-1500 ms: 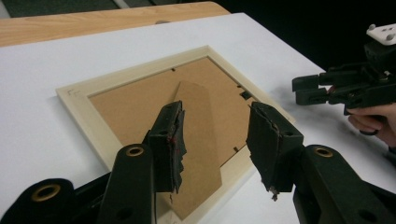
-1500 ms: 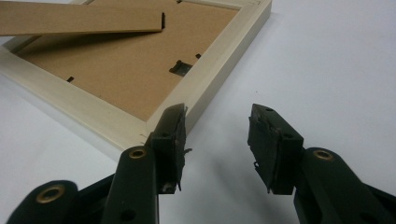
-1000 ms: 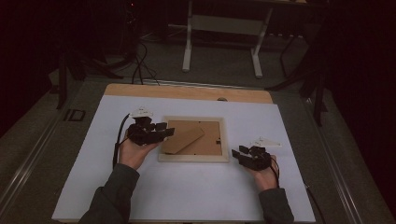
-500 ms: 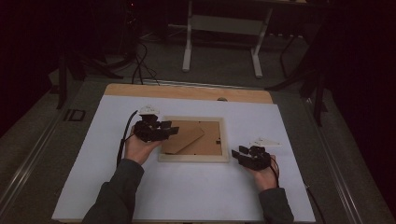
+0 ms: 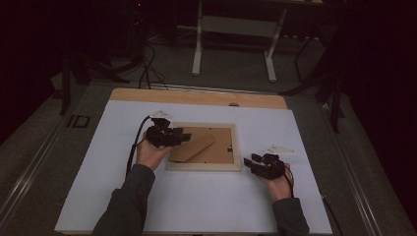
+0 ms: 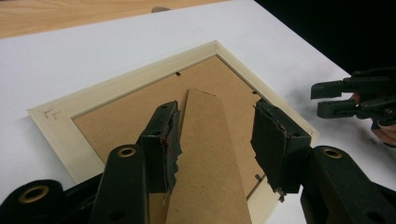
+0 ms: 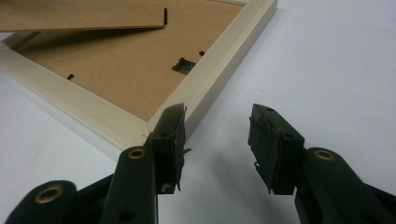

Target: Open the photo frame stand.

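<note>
A pale wooden picture frame [image 5: 204, 167] lies face down in the middle of the white table top, its brown backing board [image 5: 223, 147] facing up. The cardboard stand [image 5: 194, 146] on the backing is lifted a little. My left gripper [image 5: 183, 136] is open over the frame's left side. In the left gripper view its jaws [image 6: 215, 112] straddle the stand [image 6: 205, 158] above the frame [image 6: 121, 84]. My right gripper [image 5: 251, 162] is open and low over the table, just off the frame's near right corner. In the right gripper view [image 7: 217, 114] its left jaw sits beside the frame's rim [image 7: 219, 60].
The white sheet [image 5: 196, 206] covers most of the table, and a strip of bare wood [image 5: 196, 97] runs along the far edge. Beyond it are a dark floor, cables and a stand's legs [image 5: 233, 54]. Open white surface lies in front of the frame.
My left gripper has moved slightly right and forward, further over the frame's left side and the stand. My right gripper has hardly moved.
</note>
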Action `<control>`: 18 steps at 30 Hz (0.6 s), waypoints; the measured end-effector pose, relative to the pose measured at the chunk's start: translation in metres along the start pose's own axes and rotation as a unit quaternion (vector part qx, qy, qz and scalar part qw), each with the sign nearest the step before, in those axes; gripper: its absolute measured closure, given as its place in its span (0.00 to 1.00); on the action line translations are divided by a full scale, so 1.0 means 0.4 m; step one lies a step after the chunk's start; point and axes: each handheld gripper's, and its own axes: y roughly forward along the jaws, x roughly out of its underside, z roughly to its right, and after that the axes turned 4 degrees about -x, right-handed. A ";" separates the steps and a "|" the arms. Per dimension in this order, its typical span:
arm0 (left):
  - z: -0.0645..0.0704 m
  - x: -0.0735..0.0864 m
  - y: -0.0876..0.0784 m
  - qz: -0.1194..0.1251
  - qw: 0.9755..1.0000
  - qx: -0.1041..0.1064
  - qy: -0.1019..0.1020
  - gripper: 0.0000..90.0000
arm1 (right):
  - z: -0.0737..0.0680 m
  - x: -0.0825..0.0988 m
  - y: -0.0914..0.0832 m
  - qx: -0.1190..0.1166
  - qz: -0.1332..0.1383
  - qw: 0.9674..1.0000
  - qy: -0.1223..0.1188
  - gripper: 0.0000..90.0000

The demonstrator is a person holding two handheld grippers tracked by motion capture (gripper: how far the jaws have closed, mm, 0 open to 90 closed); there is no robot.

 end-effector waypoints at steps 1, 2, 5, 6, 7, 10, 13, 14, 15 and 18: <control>-0.001 0.000 0.003 -0.002 1.000 0.000 0.001 0.58 | -0.001 0.000 0.000 0.000 -0.001 1.000 -0.001 0.61; -0.002 -0.001 0.007 -0.004 1.000 0.000 0.001 0.57 | -0.002 -0.001 0.001 -0.001 -0.001 1.000 -0.001 0.61; -0.006 0.000 0.018 -0.013 1.000 0.000 0.001 0.57 | -0.002 -0.001 0.001 -0.002 -0.001 1.000 -0.001 0.61; -0.008 0.000 0.021 -0.017 1.000 0.001 0.000 0.57 | -0.001 -0.001 0.002 -0.001 -0.001 1.000 -0.002 0.61; -0.009 0.000 0.024 -0.019 1.000 0.000 -0.001 0.57 | -0.001 -0.001 0.002 -0.001 -0.001 1.000 -0.002 0.61; -0.021 0.000 0.032 -0.022 1.000 0.008 -0.015 0.55 | -0.001 0.000 0.003 -0.001 -0.002 1.000 0.000 0.61; -0.028 0.002 0.042 -0.031 0.999 0.007 -0.021 0.53 | -0.001 0.000 0.005 -0.001 -0.004 1.000 0.000 0.61; -0.030 0.003 0.045 -0.032 0.999 0.008 -0.024 0.52 | -0.001 0.000 0.005 -0.002 -0.005 1.000 -0.001 0.61; -0.033 0.004 0.050 -0.038 0.999 0.007 -0.024 0.51 | -0.001 0.000 0.005 -0.002 -0.005 1.000 -0.001 0.61; -0.037 0.007 0.060 -0.046 0.999 0.004 -0.027 0.49 | -0.001 0.000 0.006 -0.002 -0.005 1.000 -0.001 0.61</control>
